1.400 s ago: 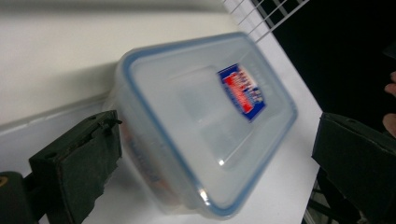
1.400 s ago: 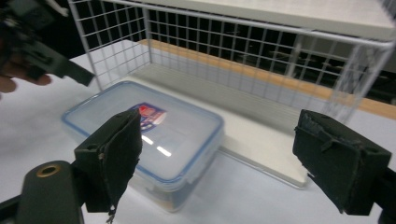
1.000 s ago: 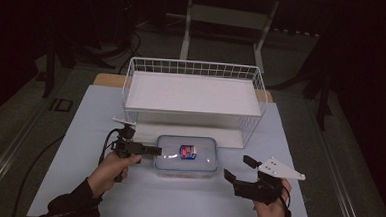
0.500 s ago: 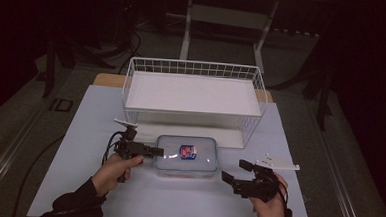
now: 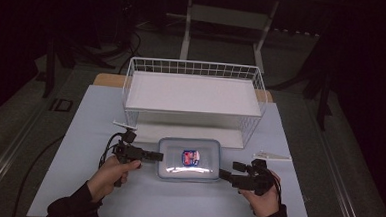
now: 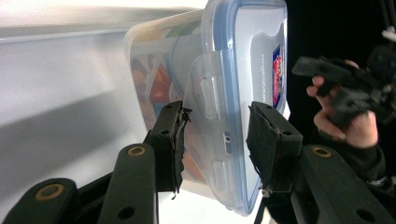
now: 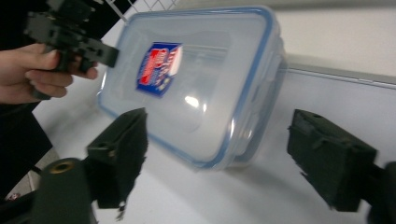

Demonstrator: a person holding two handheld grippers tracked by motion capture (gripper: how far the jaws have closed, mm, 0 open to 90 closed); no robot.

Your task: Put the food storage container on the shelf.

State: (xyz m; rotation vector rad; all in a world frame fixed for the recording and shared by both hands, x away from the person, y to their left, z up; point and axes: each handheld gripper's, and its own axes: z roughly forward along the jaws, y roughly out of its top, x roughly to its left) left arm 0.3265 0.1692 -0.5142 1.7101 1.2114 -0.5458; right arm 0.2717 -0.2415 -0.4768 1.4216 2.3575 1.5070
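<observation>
Dark room around a pale worktop (image 5: pixel 76 192): the lidded container (image 5: pixel 189 159) lies long axis left-right before the wire basket (image 5: pixel 195 68), left hand-held gripper (image 6: pixel 217 140) open astride its left-end latch, right hand-held gripper (image 7: pixel 219 163) open, just short of the right end.

The tabletop (image 5: pixel 79 132) was pale blue-white. The wire basket (image 5: pixel 193 68) was white, with a white liner. The food container (image 5: pixel 189 159) was clear plastic, its lid (image 7: pixel 196 70) edged with a blue seal and carrying a blue, red and white label (image 7: pixel 158 67); orange and dark contents showed through its side. The left tongs (image 6: pixel 215 135) and right tongs (image 7: pixel 233 154) were black, with brass-coloured rivets.
</observation>
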